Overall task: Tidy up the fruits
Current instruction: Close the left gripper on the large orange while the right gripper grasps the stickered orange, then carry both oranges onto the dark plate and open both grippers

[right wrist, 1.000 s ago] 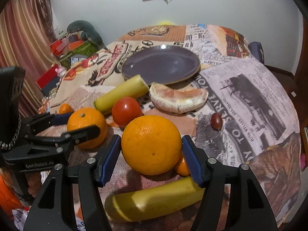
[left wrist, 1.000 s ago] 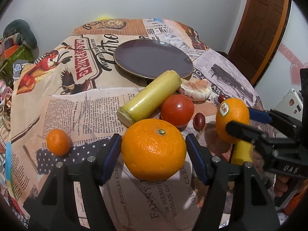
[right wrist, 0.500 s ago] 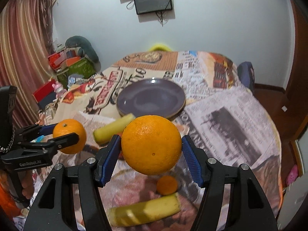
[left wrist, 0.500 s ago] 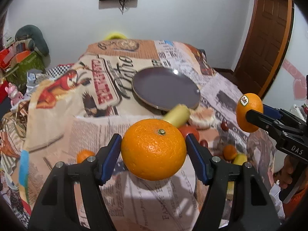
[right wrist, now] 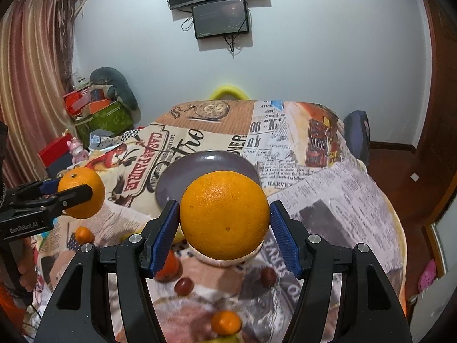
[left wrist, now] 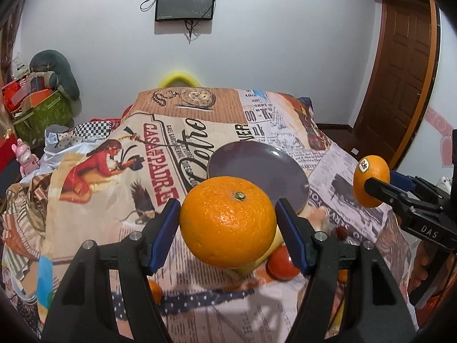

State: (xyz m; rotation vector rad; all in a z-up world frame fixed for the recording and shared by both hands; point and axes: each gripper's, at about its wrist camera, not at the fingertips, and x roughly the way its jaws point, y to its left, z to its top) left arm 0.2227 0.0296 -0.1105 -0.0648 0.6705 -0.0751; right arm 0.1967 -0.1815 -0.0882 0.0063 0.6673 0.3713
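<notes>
Two pairs of black, blue-padded tongs each grip a round orange above the newsprint-patterned cloth surface (left wrist: 85,200): left tongs (left wrist: 227,223) clamp the stem-topped orange (left wrist: 227,221), right tongs (right wrist: 224,215) the stickered orange (right wrist: 224,214), both near the empty round purple plate (left wrist: 257,163).

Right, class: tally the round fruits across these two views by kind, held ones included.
Large round oranges: 2
Small orange mandarins: 2
Round red tomato: 1
Small dark red grapes: 2
Total: 7
</notes>
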